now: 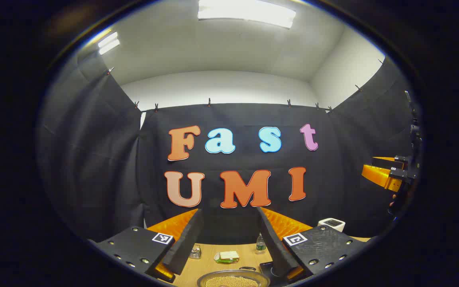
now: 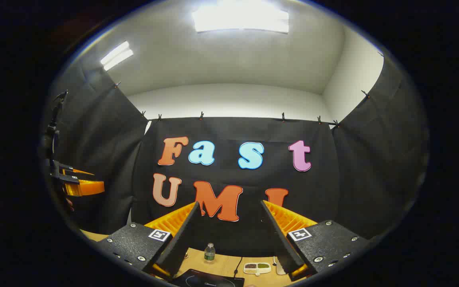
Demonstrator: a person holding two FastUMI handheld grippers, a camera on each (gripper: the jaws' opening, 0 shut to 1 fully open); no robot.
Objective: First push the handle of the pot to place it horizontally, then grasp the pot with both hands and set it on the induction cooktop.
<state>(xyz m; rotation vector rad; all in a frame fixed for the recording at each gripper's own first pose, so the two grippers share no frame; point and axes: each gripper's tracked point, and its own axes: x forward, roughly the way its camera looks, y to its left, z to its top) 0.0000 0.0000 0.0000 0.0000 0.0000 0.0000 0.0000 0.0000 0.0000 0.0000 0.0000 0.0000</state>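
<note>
Item one, my left gripper (image 1: 229,239), in the left gripper view: jaws released, fingers spread wide with nothing between them, raised above the wooden table (image 1: 207,265) and aimed at the black cloth wall (image 1: 94,167). Below the gap, left to right: a small glass jar (image 1: 195,251) at about 7 o'clock beside my left finger, a small dish (image 1: 227,257) with something white and green on it near 6 o'clock, a plastic water bottle (image 1: 259,244) just inside my right finger, and a white box-shaped device (image 1: 332,224) at 4 o'clock near the table's far edge. The pot (image 1: 233,279) sits at 6 o'clock at the very bottom, its metal rim cut by the edge, full of pale grains; its handle I cannot make out. A dark slab just right of it, partly behind my right finger, may be the induction cooktop; I cannot tell. Open air lies all around my fingers. Item two, my right gripper (image 2: 229,239), in the right gripper view: jaws likewise released, empty, held high. The induction cooktop (image 2: 207,280) lies at 6 o'clock, a cord running back from it; the bottle stands behind it, a divided tray (image 2: 257,268) to its right. My right gripper also appears at 3 o'clock in the left gripper view, well apart.
</note>
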